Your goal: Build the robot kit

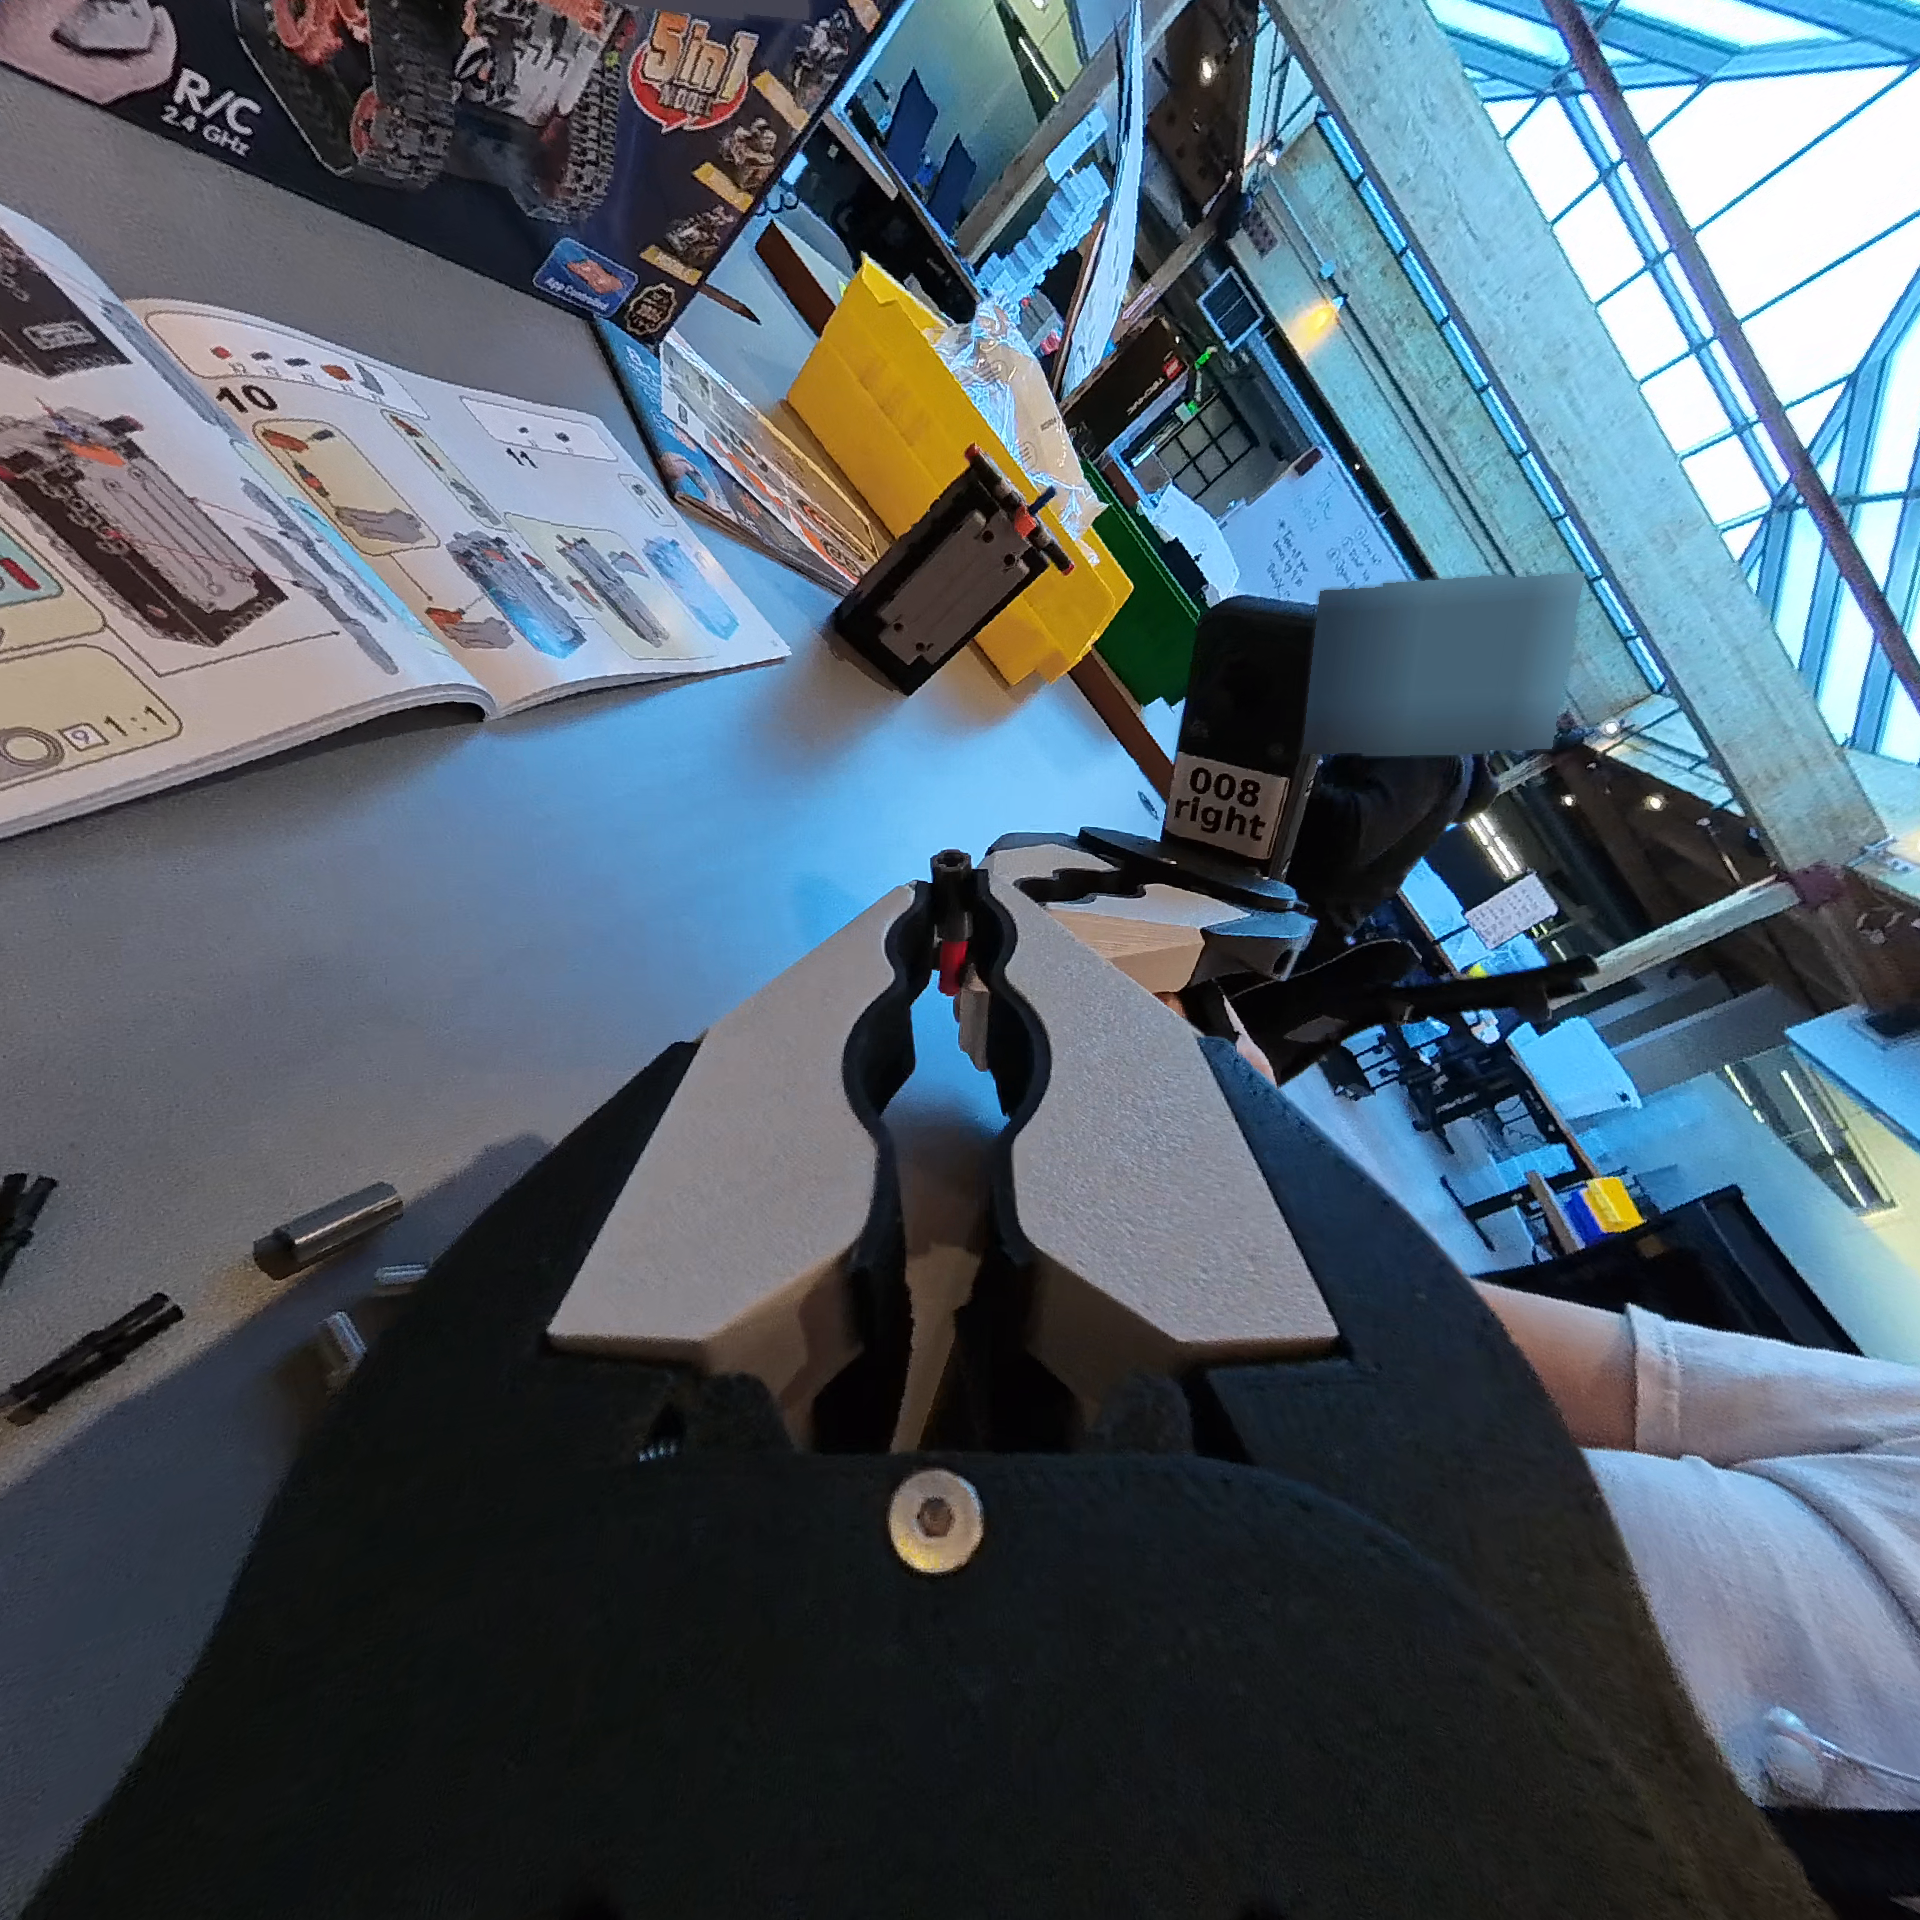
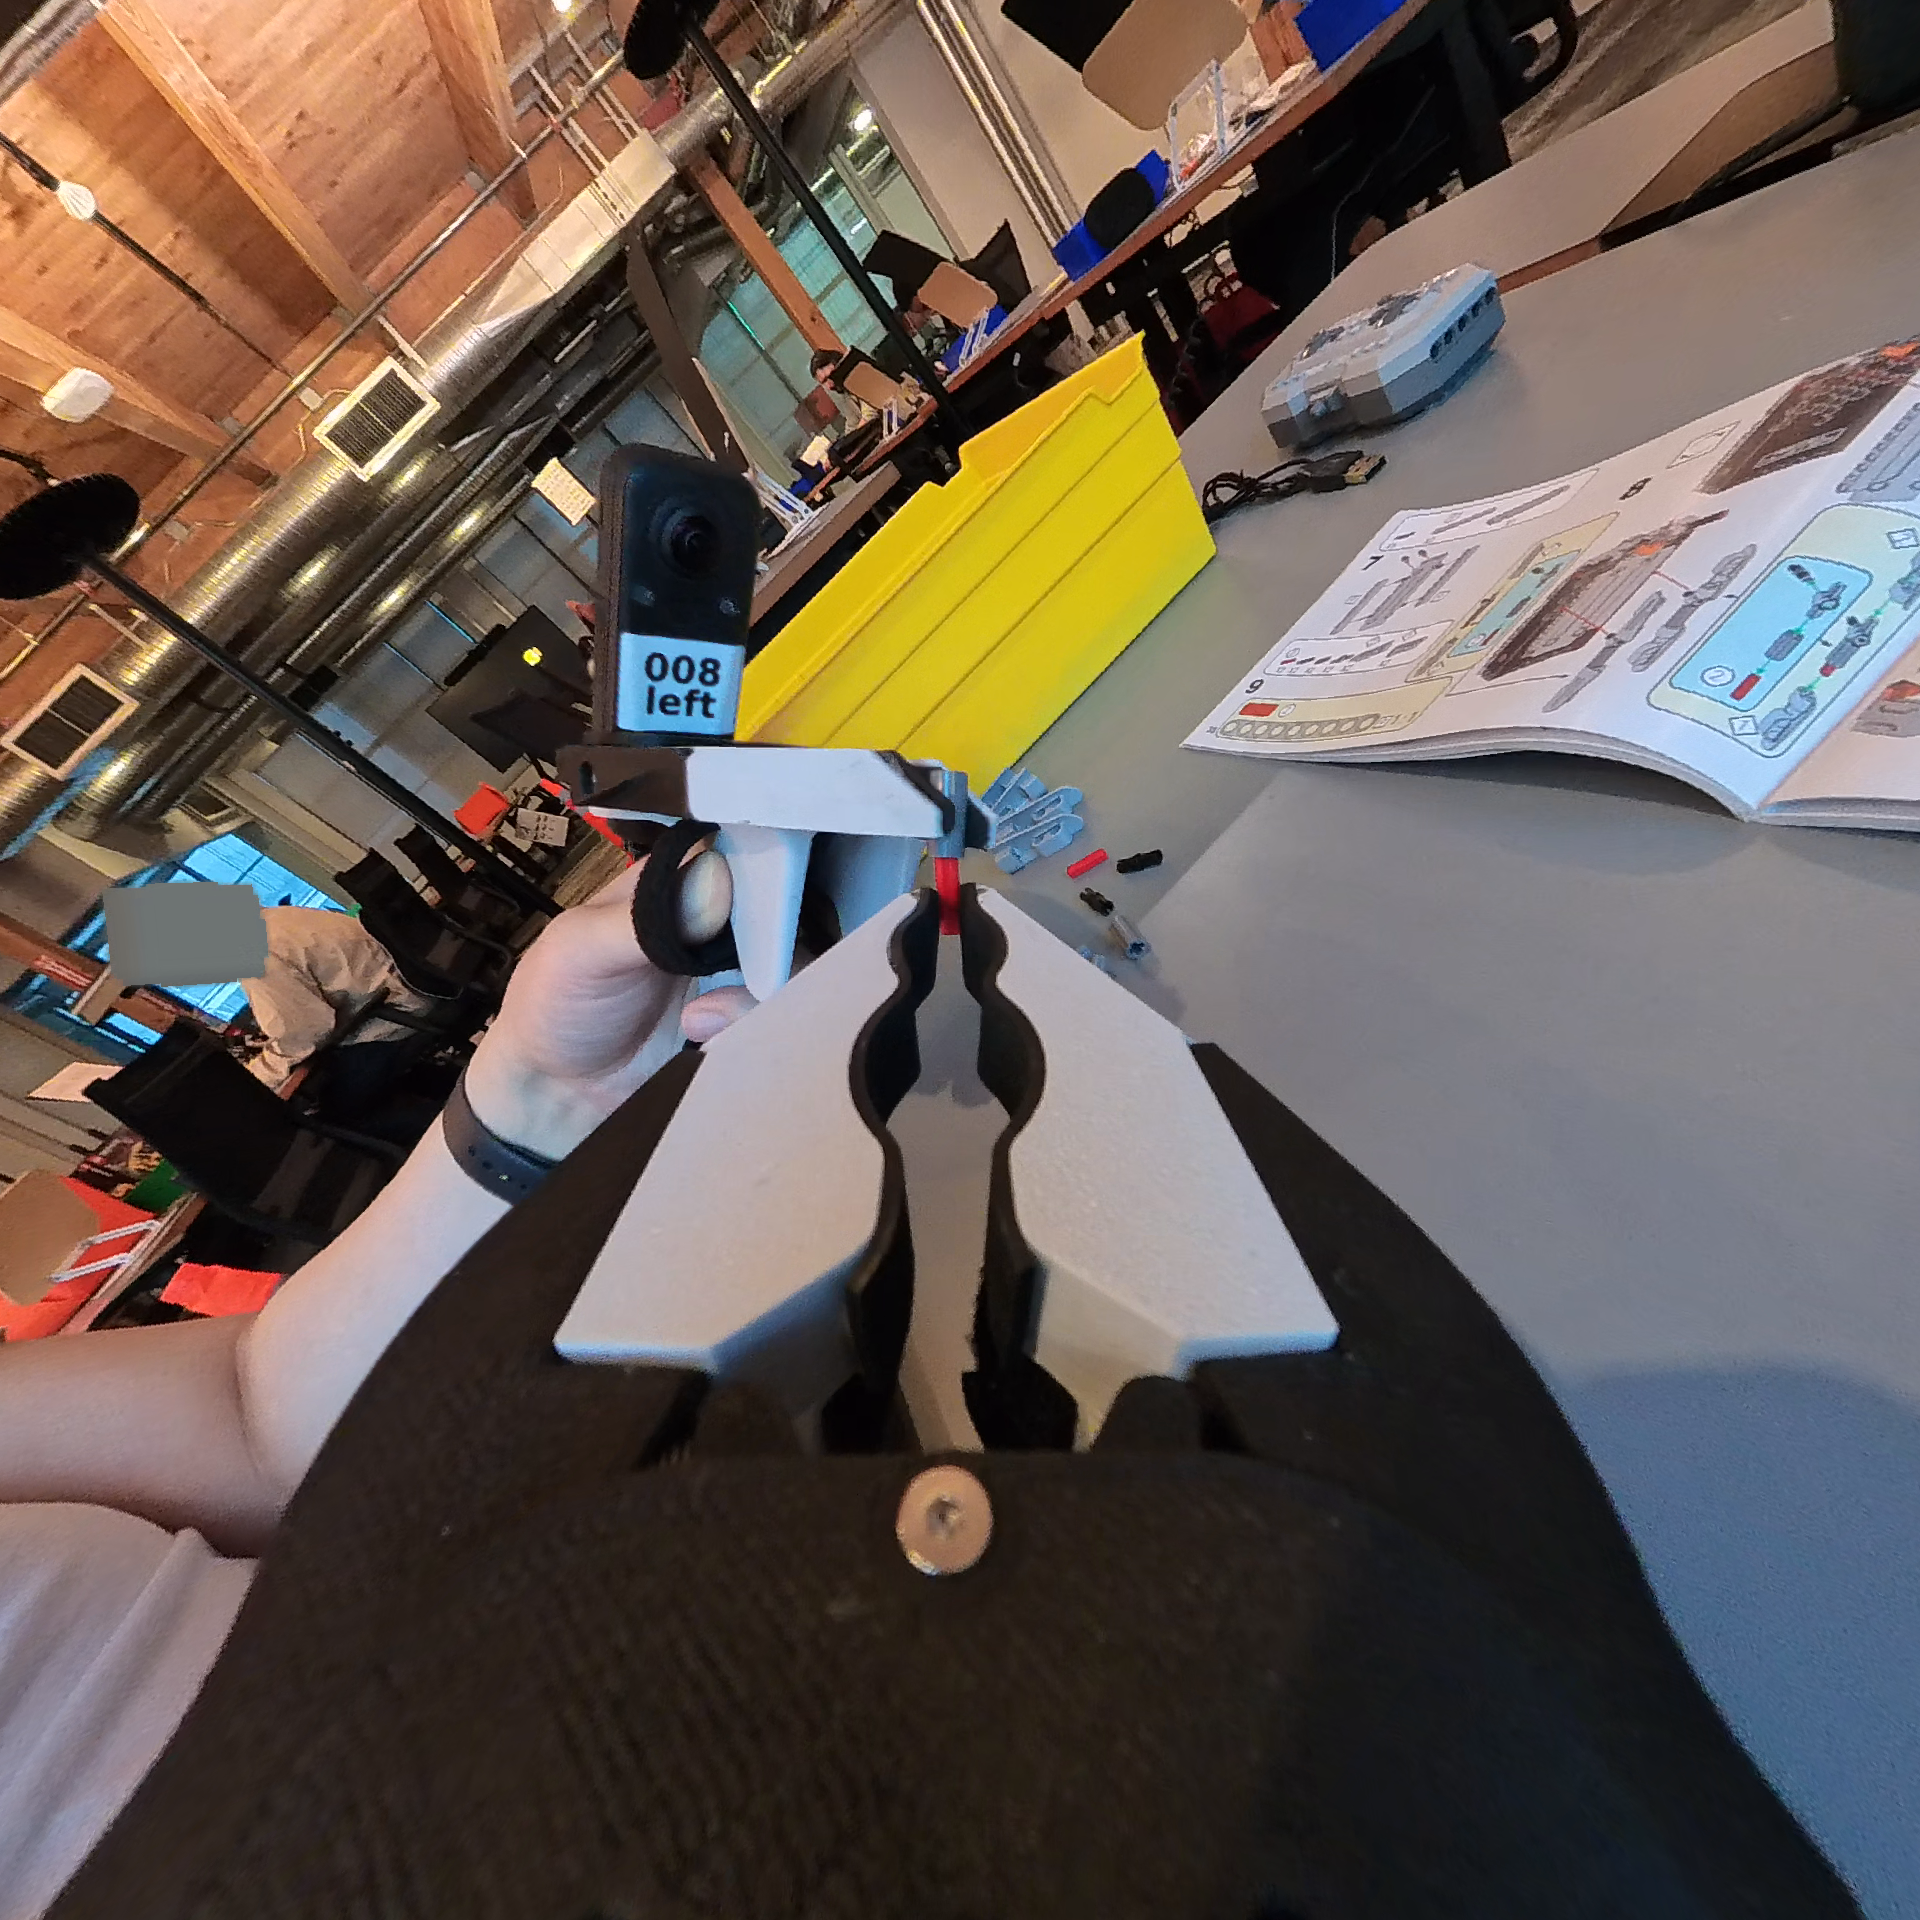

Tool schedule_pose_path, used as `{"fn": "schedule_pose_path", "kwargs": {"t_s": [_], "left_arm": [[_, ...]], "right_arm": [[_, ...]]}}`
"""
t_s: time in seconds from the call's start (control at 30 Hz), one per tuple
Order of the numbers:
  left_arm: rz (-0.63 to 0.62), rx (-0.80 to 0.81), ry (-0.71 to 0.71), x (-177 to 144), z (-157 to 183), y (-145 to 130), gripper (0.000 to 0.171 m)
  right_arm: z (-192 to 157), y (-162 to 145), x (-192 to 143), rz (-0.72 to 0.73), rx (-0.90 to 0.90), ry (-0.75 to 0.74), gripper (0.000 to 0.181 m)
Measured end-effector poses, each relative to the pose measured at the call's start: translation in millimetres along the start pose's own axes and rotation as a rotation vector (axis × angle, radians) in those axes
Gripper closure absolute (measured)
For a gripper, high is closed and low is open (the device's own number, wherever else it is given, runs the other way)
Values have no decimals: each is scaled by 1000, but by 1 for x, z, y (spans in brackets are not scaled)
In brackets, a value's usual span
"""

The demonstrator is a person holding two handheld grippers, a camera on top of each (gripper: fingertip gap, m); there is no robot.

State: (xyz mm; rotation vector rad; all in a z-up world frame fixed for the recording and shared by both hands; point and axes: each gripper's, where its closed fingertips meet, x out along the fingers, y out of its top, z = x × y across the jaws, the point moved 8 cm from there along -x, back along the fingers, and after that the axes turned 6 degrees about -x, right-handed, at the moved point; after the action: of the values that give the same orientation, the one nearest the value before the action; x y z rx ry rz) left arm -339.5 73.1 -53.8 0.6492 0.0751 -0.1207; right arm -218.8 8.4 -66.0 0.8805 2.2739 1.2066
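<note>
My left gripper [image 1: 951,896] is shut on a small part with a black end [image 1: 951,871] and a red shaft [image 1: 949,956], held above the grey table [image 1: 520,935]. My right gripper [image 2: 943,906] is shut on the red shaft [image 2: 947,891] of that same small part. The two grippers meet tip to tip. The right gripper shows in the left wrist view [image 1: 1039,873], just right of my left tips. The left gripper shows in the right wrist view [image 2: 951,802], side-on, with a grey piece [image 2: 964,823] at its tip. A person's hand [image 2: 603,997] holds it.
An open instruction booklet [image 1: 312,540] [image 2: 1610,644] lies on the table. A yellow bin [image 1: 935,436] [image 2: 987,603] stands behind a black-and-grey built block [image 1: 945,582]. A printed toy box [image 1: 468,125], loose pins [image 1: 327,1226] [image 2: 1086,860], light grey parts [image 2: 1039,821] and a grey hub [image 2: 1382,364] are around. The tips of both grippers are at nearly the same place. The grey hub [image 2: 1382,364] is about 35 cm from both grippers' fingertips.
</note>
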Motion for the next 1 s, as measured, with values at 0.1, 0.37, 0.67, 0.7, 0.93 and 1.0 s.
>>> {"fn": "schedule_pose_path", "kwargs": {"t_s": [0.1, 0.37, 0.67, 0.7, 0.93, 1.0], "left_arm": [[5, -13, -5, 0, -1, 0, 167], [9, -47, -10, -1, -5, -1, 167], [-24, -144, -75, -12, -5, 1, 166], [-52, -168, -92, -14, -4, 1, 166], [-227, -220, -130, -20, 1, -11, 167], [-267, -216, -130, -18, 2, -15, 167]], "right_arm": [[-1, 0, 1, -1, -16, -12, 179], [1, 1, 0, 15, 1, -6, 179], [-9, 9, -4, 49, -166, -4, 131], [-16, 12, -6, 42, -269, 7, 116], [-45, 1, 3, -172, -1076, 15, 100], [-40, -5, 7, -212, -1087, 31, 109]]}}
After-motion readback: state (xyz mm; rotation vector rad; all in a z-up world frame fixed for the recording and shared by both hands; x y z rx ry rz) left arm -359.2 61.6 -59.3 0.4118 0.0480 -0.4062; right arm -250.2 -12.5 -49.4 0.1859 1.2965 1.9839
